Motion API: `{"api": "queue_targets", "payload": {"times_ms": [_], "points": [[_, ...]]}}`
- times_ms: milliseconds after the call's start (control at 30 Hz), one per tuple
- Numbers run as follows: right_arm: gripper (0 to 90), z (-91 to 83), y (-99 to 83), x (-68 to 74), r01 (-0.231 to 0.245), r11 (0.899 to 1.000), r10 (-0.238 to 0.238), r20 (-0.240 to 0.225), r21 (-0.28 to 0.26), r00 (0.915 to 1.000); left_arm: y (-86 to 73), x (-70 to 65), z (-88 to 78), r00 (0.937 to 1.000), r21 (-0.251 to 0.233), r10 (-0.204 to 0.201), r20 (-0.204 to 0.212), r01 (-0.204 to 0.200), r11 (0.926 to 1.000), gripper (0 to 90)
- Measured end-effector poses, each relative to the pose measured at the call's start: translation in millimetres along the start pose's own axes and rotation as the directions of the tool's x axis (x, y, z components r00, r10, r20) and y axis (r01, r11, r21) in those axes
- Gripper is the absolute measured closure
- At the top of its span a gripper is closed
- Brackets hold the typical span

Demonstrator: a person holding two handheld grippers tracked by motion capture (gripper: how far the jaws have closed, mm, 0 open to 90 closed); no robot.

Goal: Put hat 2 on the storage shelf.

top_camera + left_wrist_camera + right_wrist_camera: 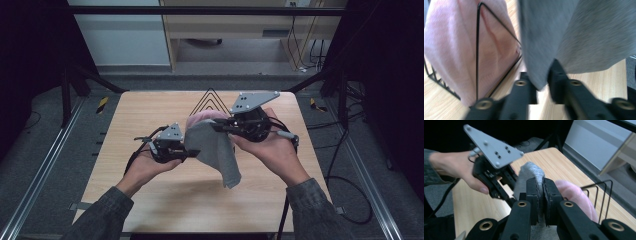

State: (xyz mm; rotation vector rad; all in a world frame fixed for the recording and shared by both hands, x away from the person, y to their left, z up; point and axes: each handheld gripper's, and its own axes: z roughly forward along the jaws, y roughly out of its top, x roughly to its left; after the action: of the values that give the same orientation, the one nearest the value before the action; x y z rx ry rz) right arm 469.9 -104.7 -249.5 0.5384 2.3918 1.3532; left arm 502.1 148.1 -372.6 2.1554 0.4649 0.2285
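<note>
A grey cloth [217, 150] hangs above the wooden table [150, 200], held up between both hands. My right gripper [217, 125] is shut on its upper edge; in the right gripper view the grey cloth [530, 171] is pinched tight between the two pads of the right gripper [542, 182]. My left gripper [192, 152] sits at the cloth's left edge. In the left gripper view a corner of the grey cloth [574, 37] runs down between the jaws of the left gripper [540, 77], which are closed on it. A pink cloth [202, 117] lies draped on a black wire rack [210, 100] just behind.
The wire rack [604, 192] stands at the table's far middle, with the pink cloth [449, 45] over its loops. Metal rails run along both sides of the table. Cables lie on the floor at right, and a desk stands beyond the far edge.
</note>
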Motion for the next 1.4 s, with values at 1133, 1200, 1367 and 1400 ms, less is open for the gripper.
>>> {"api": "queue_targets", "payload": {"times_ms": [1133,1200,1367,1400], "points": [[84.1,-34.2,10.8,-47.1,-0.122,0.983,0.141,0.140,-0.134,0.9801,118.2,17.3,-72.8,0.9732,0.120,0.148,-0.176,-0.128,0.9844,87.0],[84.1,-34.3,17.5,-51.6,-0.122,0.982,0.144,0.151,-0.145,0.9779,123.8,20.5,-75.2,0.9725,0.109,0.142,-0.185,-0.123,0.9864,87.0],[84.1,-37.1,28.7,-59.7,-0.129,0.976,0.158,0.161,-0.176,0.9742,136.5,24.7,-81.0,0.9685,0.094,0.143,-0.204,-0.125,0.9876,87.0],[84.0,-38.1,31.3,-61.3,-0.131,0.974,0.161,0.163,-0.183,0.9735,139.5,25.3,-82.6,0.9672,0.093,0.145,-0.208,-0.128,0.9874,87.0]]}}
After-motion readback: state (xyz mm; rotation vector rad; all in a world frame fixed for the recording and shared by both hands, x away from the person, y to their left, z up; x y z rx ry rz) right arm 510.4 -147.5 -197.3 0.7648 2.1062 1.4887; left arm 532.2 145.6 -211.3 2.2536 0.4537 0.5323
